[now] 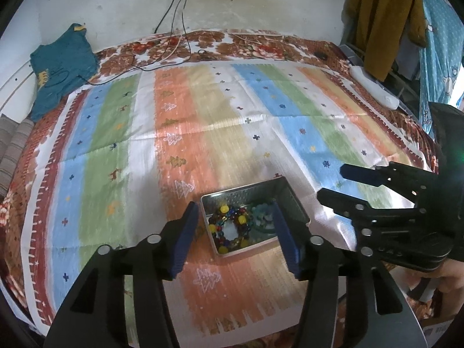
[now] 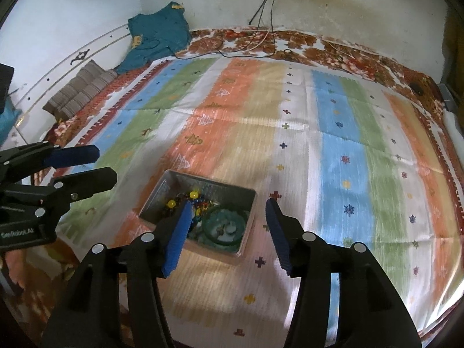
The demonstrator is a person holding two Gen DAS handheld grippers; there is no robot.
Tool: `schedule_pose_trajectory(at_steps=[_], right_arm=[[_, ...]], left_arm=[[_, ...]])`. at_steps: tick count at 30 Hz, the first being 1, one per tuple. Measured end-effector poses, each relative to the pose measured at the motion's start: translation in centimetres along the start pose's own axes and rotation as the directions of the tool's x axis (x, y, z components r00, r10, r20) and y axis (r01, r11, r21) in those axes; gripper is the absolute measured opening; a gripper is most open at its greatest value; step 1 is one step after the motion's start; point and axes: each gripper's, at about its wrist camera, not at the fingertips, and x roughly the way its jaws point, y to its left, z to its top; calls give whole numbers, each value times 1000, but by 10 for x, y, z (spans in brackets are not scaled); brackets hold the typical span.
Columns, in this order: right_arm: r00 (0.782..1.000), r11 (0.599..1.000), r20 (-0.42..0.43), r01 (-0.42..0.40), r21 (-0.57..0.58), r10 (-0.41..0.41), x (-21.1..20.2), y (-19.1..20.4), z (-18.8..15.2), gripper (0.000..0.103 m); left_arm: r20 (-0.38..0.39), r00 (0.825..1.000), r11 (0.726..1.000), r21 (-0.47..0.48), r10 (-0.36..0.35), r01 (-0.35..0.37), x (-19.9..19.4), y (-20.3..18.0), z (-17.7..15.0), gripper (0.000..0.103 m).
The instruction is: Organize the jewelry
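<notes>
a: both tongs, left gripper (image 1: 236, 236) and right gripper (image 2: 229, 229), spread apart, holding nothing.

b: jewelry (image 1: 232, 226) sits in the metal tin (image 1: 293, 203), twelve o'clock. i'd pick next.

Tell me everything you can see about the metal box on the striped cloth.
The metal box is a shallow, open rectangular tin with grey, shiny walls and no lid in view. It sits flat on the striped cloth. Inside lie a bracelet of yellow and dark beads and greenish jewelry. Neither gripper touches it.
</notes>
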Motion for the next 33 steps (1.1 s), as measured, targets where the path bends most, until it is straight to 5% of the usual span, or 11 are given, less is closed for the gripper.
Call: schedule_pose_trajectory(at_steps=[33], right_arm=[[998,1000,63,20,-2,-20,-43,3,-33,93]], left_arm=[[87,996,1000,-17,10,-9,-33,-7,-34,97]])
